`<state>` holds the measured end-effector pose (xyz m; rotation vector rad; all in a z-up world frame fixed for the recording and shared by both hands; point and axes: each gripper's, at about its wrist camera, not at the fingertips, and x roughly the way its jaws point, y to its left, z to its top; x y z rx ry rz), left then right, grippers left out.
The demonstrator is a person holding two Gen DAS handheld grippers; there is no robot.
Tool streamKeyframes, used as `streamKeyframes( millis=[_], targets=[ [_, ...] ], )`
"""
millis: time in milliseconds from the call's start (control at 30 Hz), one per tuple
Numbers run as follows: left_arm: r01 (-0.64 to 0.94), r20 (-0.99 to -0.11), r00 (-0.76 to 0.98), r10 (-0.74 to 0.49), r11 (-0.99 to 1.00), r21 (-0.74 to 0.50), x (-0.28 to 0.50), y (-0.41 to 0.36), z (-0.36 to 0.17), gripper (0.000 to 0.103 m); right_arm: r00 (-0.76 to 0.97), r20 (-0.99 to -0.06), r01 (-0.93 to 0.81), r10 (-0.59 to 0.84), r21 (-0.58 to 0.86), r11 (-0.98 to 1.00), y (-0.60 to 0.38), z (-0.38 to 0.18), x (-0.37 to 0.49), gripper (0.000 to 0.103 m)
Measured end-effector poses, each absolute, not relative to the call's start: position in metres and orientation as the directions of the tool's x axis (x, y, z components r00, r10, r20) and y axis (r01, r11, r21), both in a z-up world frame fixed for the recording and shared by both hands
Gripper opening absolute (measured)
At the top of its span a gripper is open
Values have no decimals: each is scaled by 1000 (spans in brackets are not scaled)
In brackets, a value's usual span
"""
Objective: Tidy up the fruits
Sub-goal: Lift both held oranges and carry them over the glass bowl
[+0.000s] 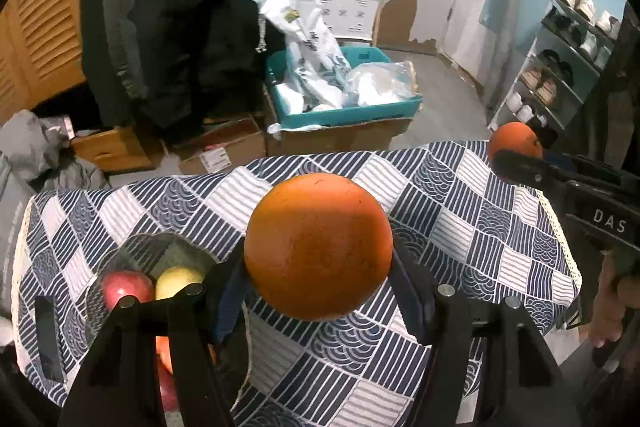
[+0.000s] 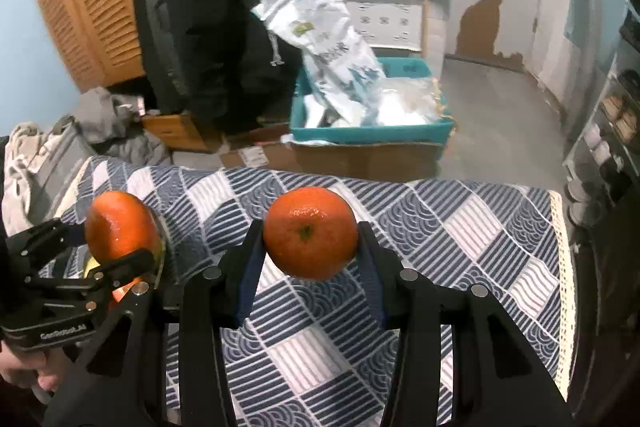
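Two oranges aloft over the patterned bench (image 2: 460, 227): left gripper (image 1: 318, 255) fingers clenched on one orange (image 1: 318, 247), right gripper (image 2: 310, 239) fingers on another (image 2: 310, 233). Lower gently beside apples in the glass bowl (image 1: 132, 247), then release.

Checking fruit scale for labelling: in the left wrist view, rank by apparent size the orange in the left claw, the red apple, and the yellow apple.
1. Orange, largest, though nearness to the camera inflates it.
2-3. Red apple and yellow apple: alike, both partly hidden; unranked.
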<state>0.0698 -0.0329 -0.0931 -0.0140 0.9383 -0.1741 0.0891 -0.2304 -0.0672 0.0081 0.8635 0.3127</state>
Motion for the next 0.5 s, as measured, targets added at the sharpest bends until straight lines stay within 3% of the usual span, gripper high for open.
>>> streamKeyframes(
  millis=[500],
  targets=[
    [34, -807, 582, -103, 994, -103, 51, 38, -96, 67, 559, -747, -399, 360, 138, 906, -156, -67, 84, 44]
  ],
)
